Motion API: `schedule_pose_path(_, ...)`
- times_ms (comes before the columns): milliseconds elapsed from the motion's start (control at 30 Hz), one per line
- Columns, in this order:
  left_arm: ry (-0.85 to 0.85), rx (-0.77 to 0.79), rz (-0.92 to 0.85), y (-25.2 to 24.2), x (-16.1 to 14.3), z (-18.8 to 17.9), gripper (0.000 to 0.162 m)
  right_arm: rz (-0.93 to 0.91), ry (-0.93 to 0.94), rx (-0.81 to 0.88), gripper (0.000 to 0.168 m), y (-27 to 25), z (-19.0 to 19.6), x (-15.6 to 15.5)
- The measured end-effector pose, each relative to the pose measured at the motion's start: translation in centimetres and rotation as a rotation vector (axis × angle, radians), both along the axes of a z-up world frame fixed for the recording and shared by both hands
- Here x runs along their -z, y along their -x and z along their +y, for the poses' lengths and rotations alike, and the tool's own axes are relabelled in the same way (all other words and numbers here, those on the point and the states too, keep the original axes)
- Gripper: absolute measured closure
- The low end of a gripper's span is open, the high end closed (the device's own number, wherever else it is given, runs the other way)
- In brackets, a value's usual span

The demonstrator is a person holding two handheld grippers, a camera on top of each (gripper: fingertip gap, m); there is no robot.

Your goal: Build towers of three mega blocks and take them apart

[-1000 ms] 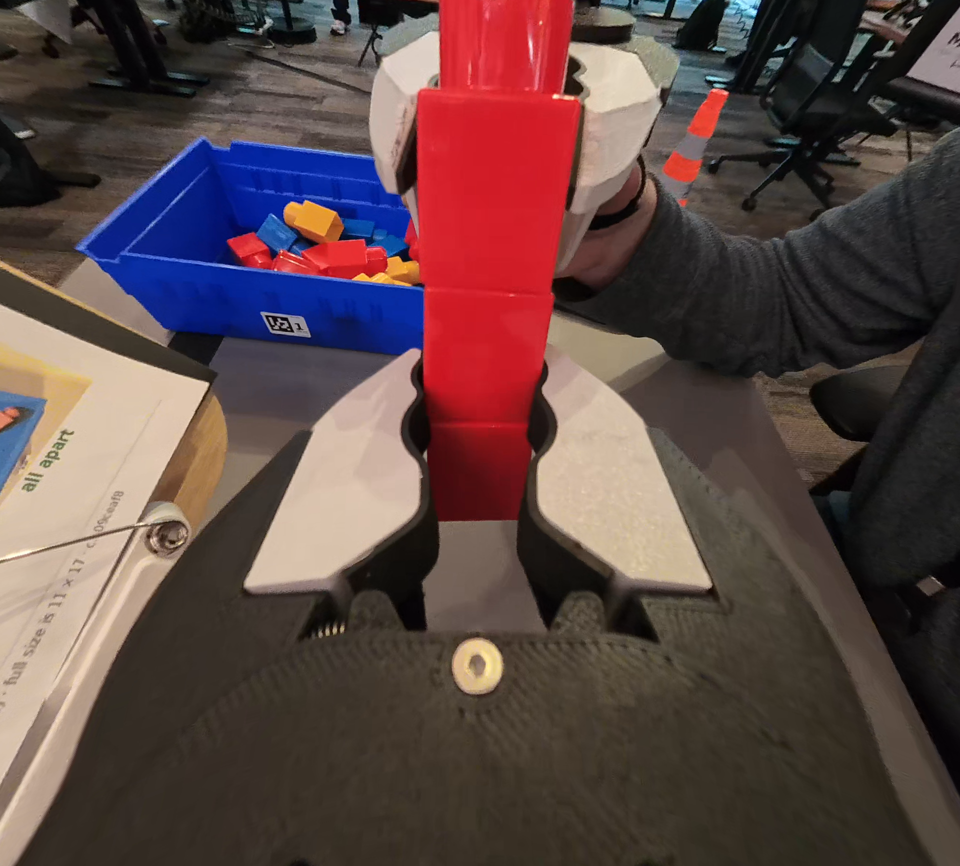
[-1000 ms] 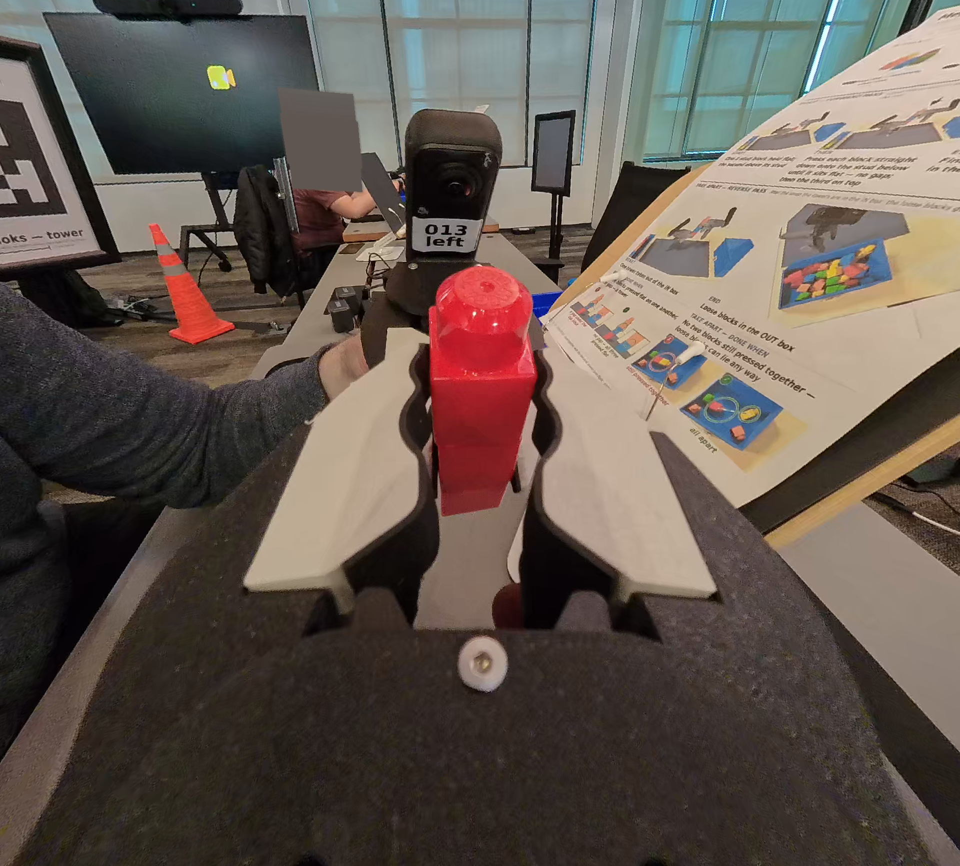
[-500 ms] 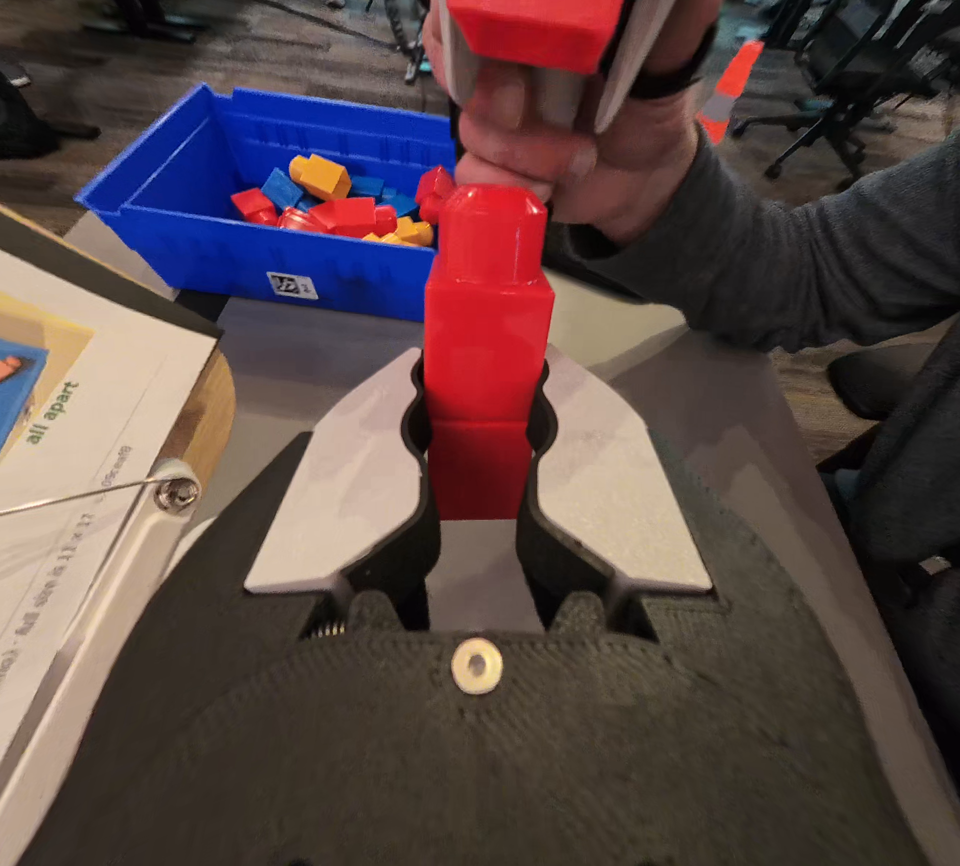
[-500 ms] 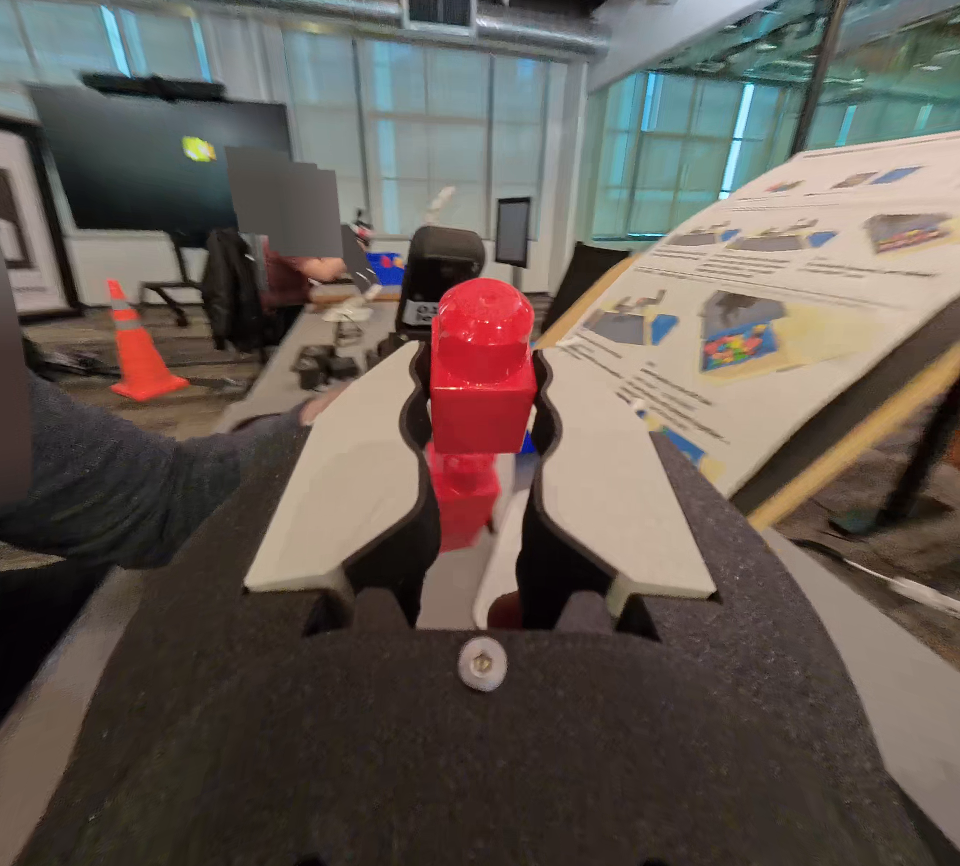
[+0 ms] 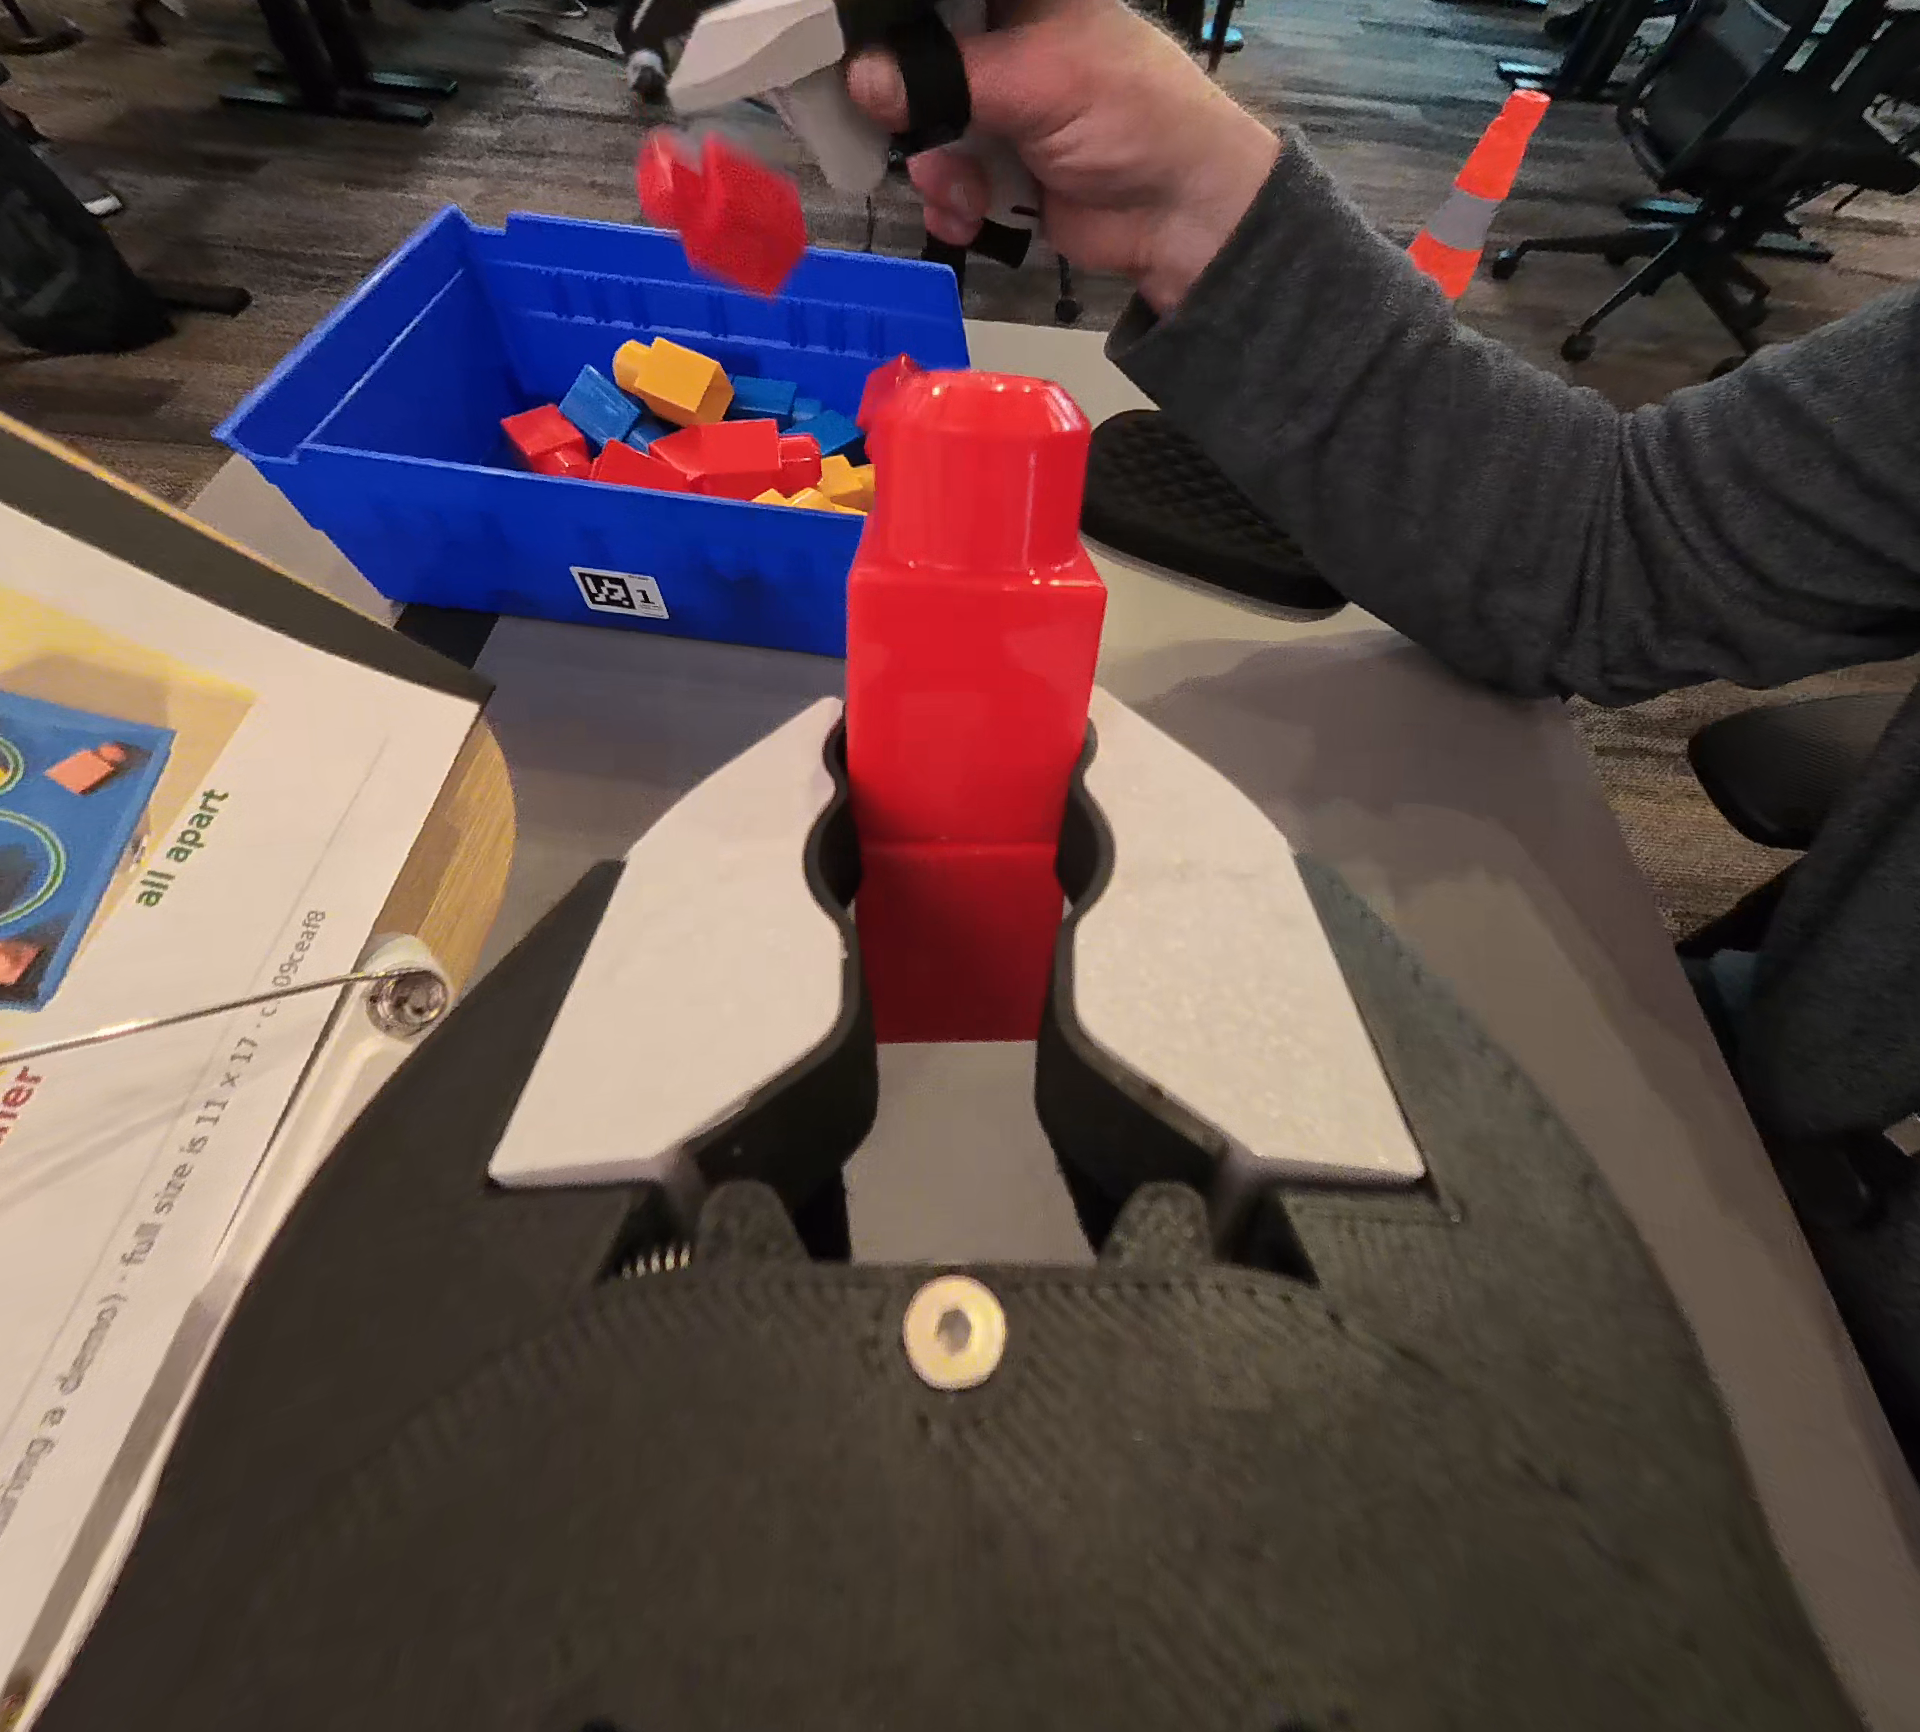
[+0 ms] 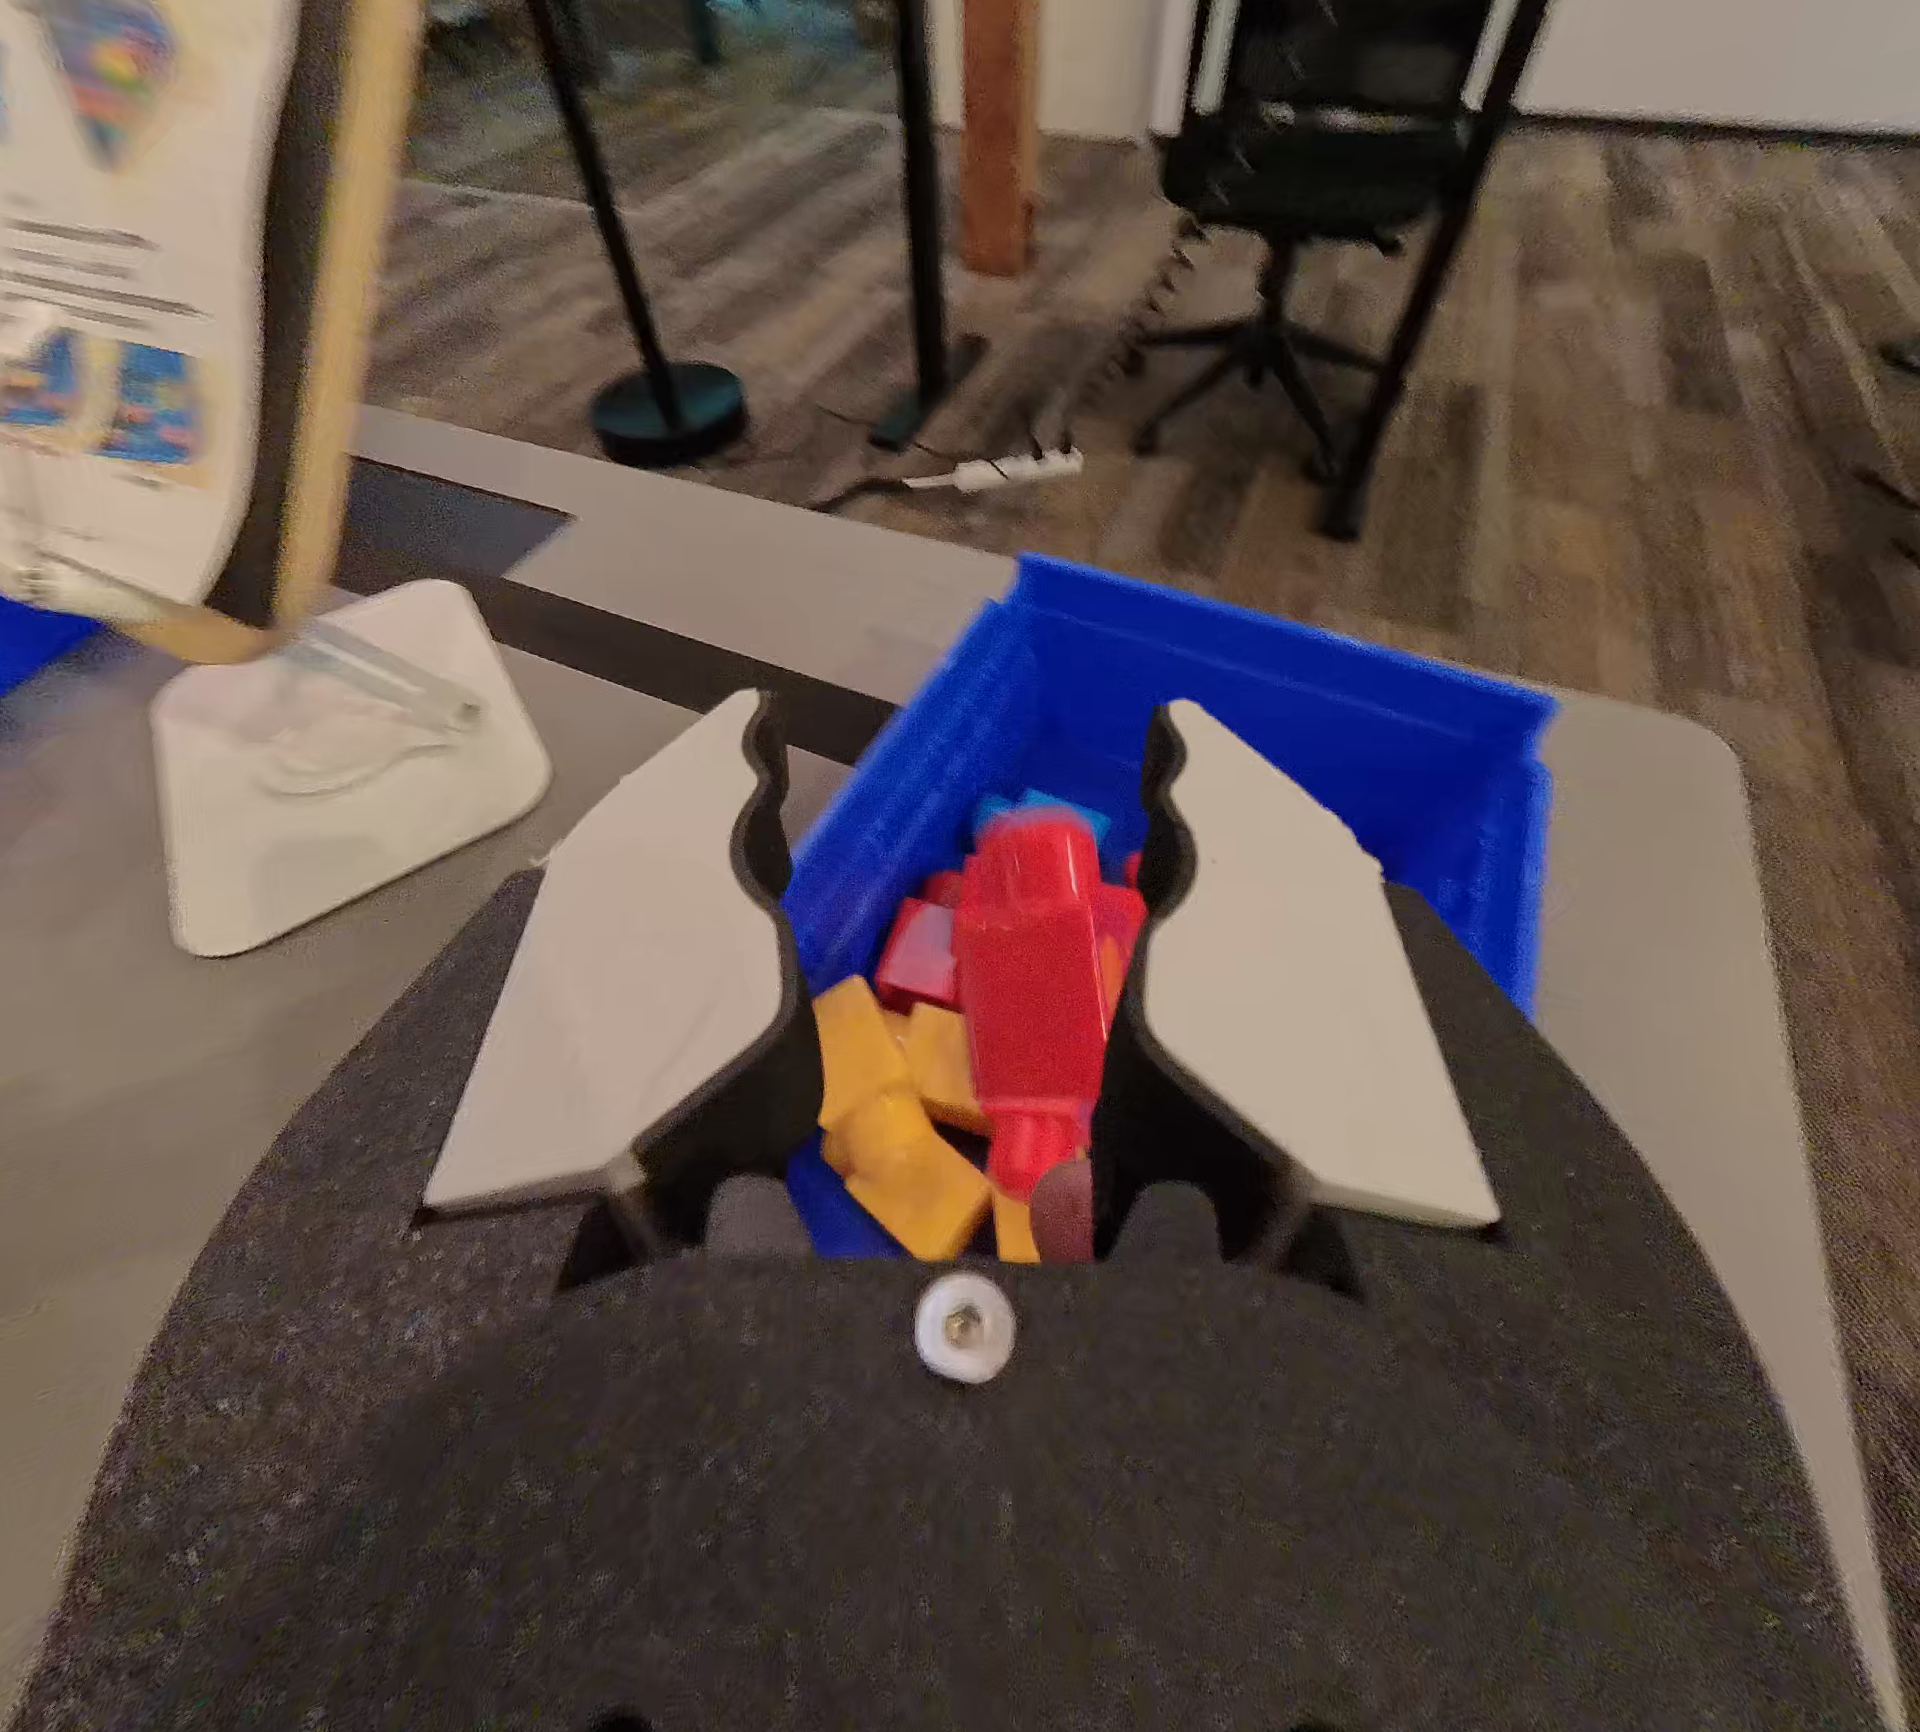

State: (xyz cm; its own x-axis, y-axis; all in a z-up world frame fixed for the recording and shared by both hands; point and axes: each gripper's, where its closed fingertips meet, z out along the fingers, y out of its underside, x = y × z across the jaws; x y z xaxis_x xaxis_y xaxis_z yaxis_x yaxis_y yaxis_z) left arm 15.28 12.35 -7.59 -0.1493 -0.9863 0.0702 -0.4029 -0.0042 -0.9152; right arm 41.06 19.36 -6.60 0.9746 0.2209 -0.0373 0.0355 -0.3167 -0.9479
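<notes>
My left gripper (image 5: 961, 726) is shut on a stack of two red blocks (image 5: 971, 695) and holds it upright above the grey table (image 5: 1382, 778). My right gripper (image 6: 961, 711) is open and hangs over the blue bin (image 6: 1351, 726); it also shows in the left wrist view (image 5: 686, 72), tilted down. A single red block (image 5: 722, 212) is loose in the air just below its fingers, blurred, above the bin (image 5: 416, 487). In the right wrist view that block (image 6: 1029, 986) shows between the open fingers. Several red, yellow and blue blocks (image 5: 686, 435) lie in the bin.
An instruction board (image 5: 156, 851) leans on a white stand (image 6: 343, 768) at the table's left. The person's hand and grey sleeve (image 5: 1455, 487) reach in from the right. An orange cone (image 5: 1475, 186), chairs (image 6: 1330, 124) and desks stand on the floor beyond.
My right gripper pulled the top red block off the stack, swung over the blue bin and opened, letting the block go. My left gripper still holds the other two.
</notes>
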Motion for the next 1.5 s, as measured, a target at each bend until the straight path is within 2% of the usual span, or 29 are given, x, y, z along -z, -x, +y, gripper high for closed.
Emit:
schedule_pose_path(100,0.011,0.006,0.005,-0.5,0.5,-0.2,0.127,-0.048,0.018,0.055,0.106,-1.2,-0.2,0.2)
schedule_pose_path(167,0.018,0.012,0.001,-0.8,0.6,-0.4,0.127,-0.042,-0.066,-0.096,0.111,2.2,-0.8,-1.8)
schedule_pose_path(267,0.014,0.018,-0.012,-1.3,0.6,-0.7,0.127,0.071,-0.159,-0.518,0.119,11.9,-3.5,-4.9)
schedule_pose_path(367,0.006,0.028,-0.023,-1.7,0.5,-1.2,0.127,0.048,-0.163,-0.783,0.109,19.7,-5.8,-5.0)
schedule_pose_path(467,-0.002,0.042,-0.023,-1.8,0.4,-1.7,0.127,0.044,-0.138,-0.946,0.104,24.9,-7.4,-4.1)
schedule_pose_path(533,0.003,0.062,-0.033,-1.9,0.2,-2.2,0.126,0.022,-0.095,-0.974,0.115,26.2,-7.4,-2.8)
schedule_pose_path(600,0.004,0.048,-0.027,-2.1,0.3,-2.0,0.126,0.023,-0.093,-1.029,0.133,26.8,-7.9,-2.4)
schedule_pose_path(767,0.03,0.089,-0.077,-1.9,-0.1,-2.3,0.124,0.057,-0.104,-1.014,0.133,27.0,-7.8,-3.1)
schedule_pose_path(833,0.003,0.079,-0.016,-1.8,0.9,-2.0,0.115,0.079,-0.129,-0.992,0.133,26.8,-7.6,-3.6)
schedule_pose_path(900,-0.011,0.076,-0.007,-2.0,1.4,-2.0,0.12,0.08,-0.134,-1.0,0.133,26.6,-7.8,-3.9)
schedule_pose_path(1033,-0.005,0.035,0.013,-2.3,1.6,-1.5,0.12,0.034,-0.137,-0.957,0.133,26.0,-7.4,-3.8)
schedule_pose_path(1133,-0.028,-0.004,0.084,-1.8,2.9,-0.5,0.12,0.093,-0.233,-0.897,0.133,24.3,-7.2,-6.2)
schedule_pose_path(1267,0.004,-0.004,0.048,-1.4,2.0,-0.2,0.12,0.028,-0.238,-0.643,0.133,17.6,-4.7,-6.4)
schedule_pose_path(1400,-0.008,-0.026,0.061,-1.1,1.9,0.3,0.12,0.048,-0.111,-0.372,0.13,8.8,-1.8,-3.1)
schedule_pose_path(1500,-0.007,-0.021,0.065,-1.0,1.9,0.1,0.121,0.012,0.037,-0.145,0.121,2.6,0.0,1.2)
